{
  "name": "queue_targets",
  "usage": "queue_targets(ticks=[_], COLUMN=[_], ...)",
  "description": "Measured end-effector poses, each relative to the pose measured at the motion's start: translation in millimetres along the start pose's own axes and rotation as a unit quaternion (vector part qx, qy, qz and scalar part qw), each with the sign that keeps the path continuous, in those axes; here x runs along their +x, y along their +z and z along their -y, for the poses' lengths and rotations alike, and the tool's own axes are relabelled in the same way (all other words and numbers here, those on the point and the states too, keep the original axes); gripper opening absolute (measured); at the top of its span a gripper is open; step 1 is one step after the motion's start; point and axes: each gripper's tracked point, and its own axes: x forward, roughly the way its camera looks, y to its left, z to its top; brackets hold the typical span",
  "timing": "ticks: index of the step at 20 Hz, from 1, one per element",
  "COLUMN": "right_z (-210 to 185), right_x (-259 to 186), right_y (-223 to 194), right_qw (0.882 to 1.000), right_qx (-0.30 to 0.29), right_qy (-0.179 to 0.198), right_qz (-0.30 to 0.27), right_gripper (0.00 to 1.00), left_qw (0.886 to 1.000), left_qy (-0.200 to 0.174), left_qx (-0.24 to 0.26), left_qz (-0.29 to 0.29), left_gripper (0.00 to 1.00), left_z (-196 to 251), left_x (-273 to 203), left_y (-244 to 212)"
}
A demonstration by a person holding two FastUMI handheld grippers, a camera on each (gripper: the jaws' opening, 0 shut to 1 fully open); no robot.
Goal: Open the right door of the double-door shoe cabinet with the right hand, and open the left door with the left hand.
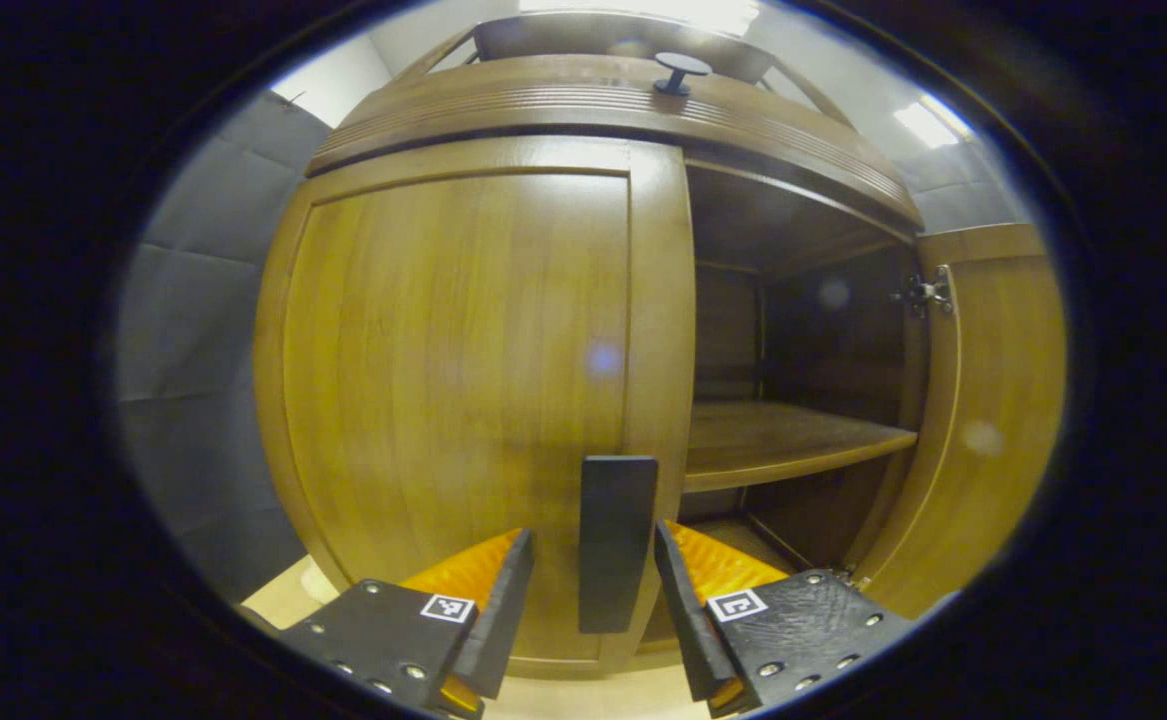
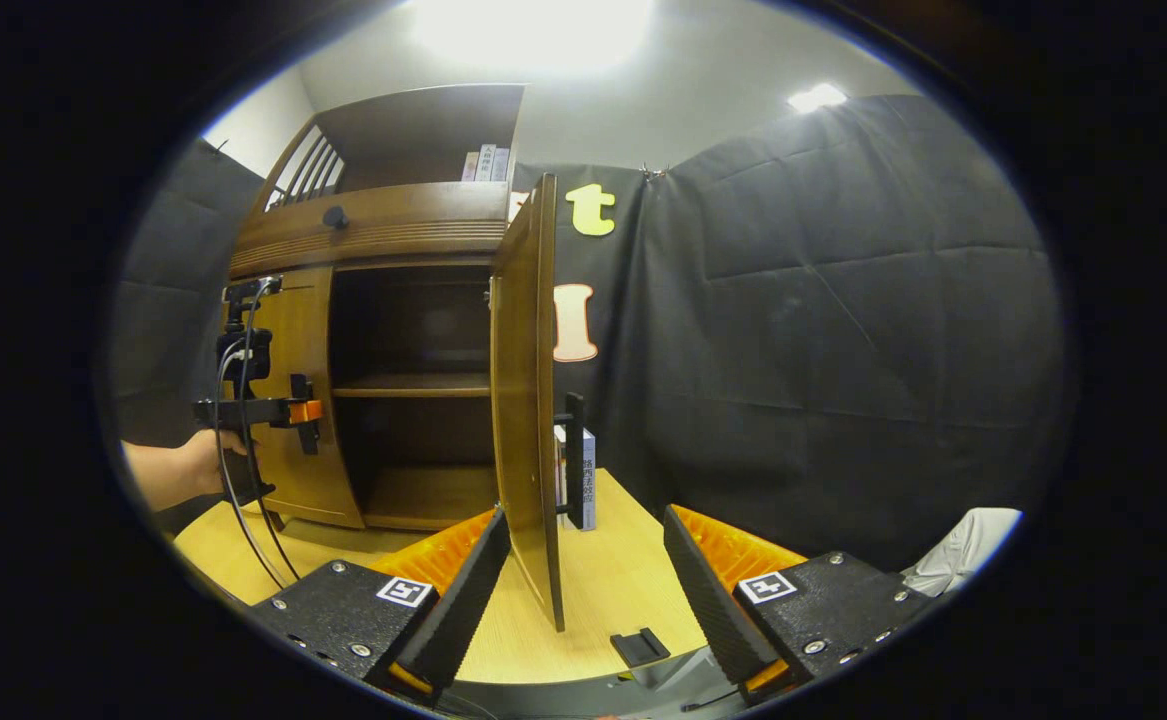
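Ribbed orange-and-black fingers of the left gripper stand spread on either side of the left door's flat black handle, not touching it. Ahead, the left door of the wooden shoe cabinet is closed; beyond it to the right, a bare shelf shows. In the right gripper view, a hand holds that gripper at the cabinet front. The right gripper, also spread, flanks the edge of the swung-out right door without gripping. A book stands just behind that door.
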Motion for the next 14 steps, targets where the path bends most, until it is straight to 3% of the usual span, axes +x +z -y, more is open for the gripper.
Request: queue_targets(ticks=[4,7,13,14], right_z=[-2,-5,-16,-19], right_x=[-2,-3,1,2], right_y=[-2,-2,-7,-7], right_qw=[1.000,1.000,0.999,0.998], right_qx=[0.004,0.010,0.019,0.020], right_qy=[0.014,0.023,0.047,0.052], right_qz=[-0.007,-0.007,-0.006,-0.007], right_gripper=[0.95,0.95,0.95,0.95], left_qw=[0.999,1.000,0.999,0.999], left_qy=[-0.009,-0.008,-0.026,-0.029], left_qx=[-0.029,-0.007,-0.011,-0.013], left_qz=[-0.020,-0.019,-0.025,-0.026], left_gripper=[0.69,0.34,0.16,0.20], left_z=[5,9,8,8], left_x=[9,16,-2,-4], left_y=[-17,-18,-18,-17])
